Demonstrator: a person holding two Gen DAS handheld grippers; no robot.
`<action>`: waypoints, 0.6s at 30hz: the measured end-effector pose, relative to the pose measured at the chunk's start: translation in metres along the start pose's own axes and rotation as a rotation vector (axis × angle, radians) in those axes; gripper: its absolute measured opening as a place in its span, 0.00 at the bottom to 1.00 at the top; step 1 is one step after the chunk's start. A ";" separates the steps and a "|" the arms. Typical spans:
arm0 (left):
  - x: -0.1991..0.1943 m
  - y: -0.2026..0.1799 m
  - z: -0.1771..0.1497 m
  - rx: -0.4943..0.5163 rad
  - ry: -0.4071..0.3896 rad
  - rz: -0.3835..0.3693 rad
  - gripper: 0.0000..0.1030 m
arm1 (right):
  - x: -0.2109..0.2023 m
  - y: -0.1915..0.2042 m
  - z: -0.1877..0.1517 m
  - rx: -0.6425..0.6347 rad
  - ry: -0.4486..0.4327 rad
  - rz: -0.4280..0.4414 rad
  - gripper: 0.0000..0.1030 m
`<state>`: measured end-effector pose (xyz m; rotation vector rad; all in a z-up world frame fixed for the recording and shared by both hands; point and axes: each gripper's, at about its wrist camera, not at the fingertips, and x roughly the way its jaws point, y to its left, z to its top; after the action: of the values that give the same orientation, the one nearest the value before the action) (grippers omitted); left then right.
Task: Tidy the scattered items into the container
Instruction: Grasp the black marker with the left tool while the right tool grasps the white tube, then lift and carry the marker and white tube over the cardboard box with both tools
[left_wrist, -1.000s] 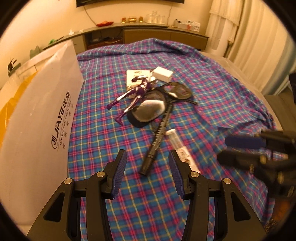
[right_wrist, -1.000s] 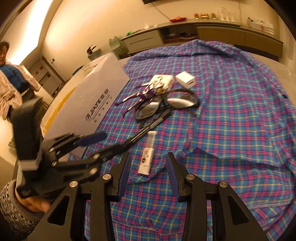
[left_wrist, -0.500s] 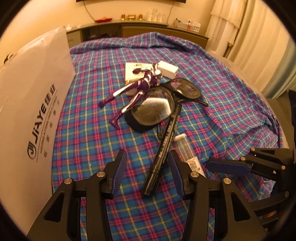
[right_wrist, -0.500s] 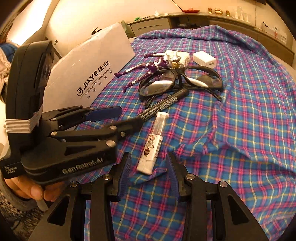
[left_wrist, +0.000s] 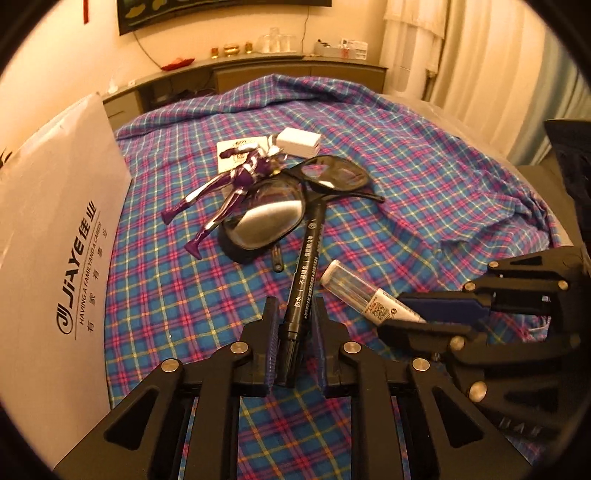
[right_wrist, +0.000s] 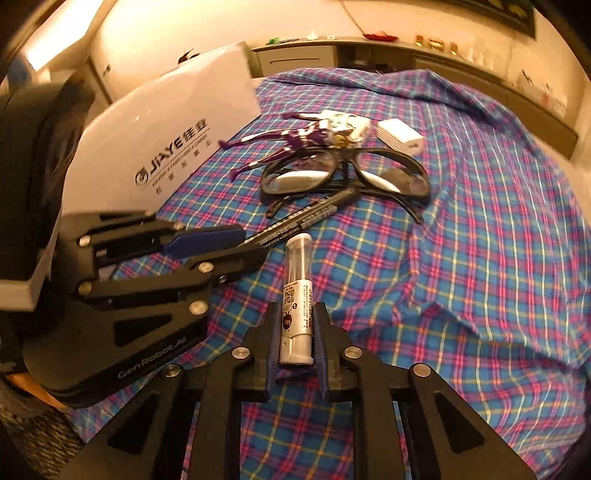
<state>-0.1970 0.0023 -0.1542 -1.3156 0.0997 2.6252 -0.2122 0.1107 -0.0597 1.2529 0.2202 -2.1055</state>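
**Both tools closed on items beside the glasses**

Nearest in the left wrist view, the left tool (left_wrist: 293, 332) is seen clamped narrowly on the lower end of the black marker (left_wrist: 306, 273), whose barrel is pressed between the two blue pads. The marker is laid on the plaid cloth (left_wrist: 424, 192), and its far end reaches up to the frame of the black glasses (left_wrist: 295, 206).

In the right wrist view, the right tool (right_wrist: 295, 332) is seen closed around the white end of the clear tube (right_wrist: 297, 295), with the pads touching it on both sides. The tube is laid just beside the marker, on the side away from the white container (left_wrist: 48, 236), and its clear end is pointed toward the glasses. The two tools are held close together, nearer the camera than the glasses.

The glasses are placed in the middle of the scattered group, lenses up, with a folded arm tucked beneath. The purple figure (left_wrist: 229, 188) is laid against the glasses on the side toward the container, its legs stretched out over the cloth. Behind the glasses, a small white box (left_wrist: 298, 142) and a flat card (left_wrist: 236, 153) are seen, with the figure's upper body resting over the card.

The container, printed with "JiAYE", is stood at the edge of the cloth, well apart from the glasses. A long counter (left_wrist: 295, 62) is seen along the wall beyond.
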 end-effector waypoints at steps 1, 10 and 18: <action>-0.002 0.000 0.000 -0.003 -0.005 -0.003 0.17 | -0.002 -0.003 0.000 0.019 -0.005 0.012 0.17; -0.019 0.008 -0.006 -0.079 -0.003 -0.009 0.16 | -0.020 -0.002 -0.003 0.055 -0.039 0.045 0.12; -0.035 0.009 -0.018 -0.116 -0.009 0.000 0.16 | -0.027 0.008 -0.007 0.038 -0.043 0.050 0.12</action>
<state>-0.1646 -0.0150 -0.1373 -1.3397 -0.0545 2.6727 -0.1938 0.1200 -0.0392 1.2211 0.1288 -2.1009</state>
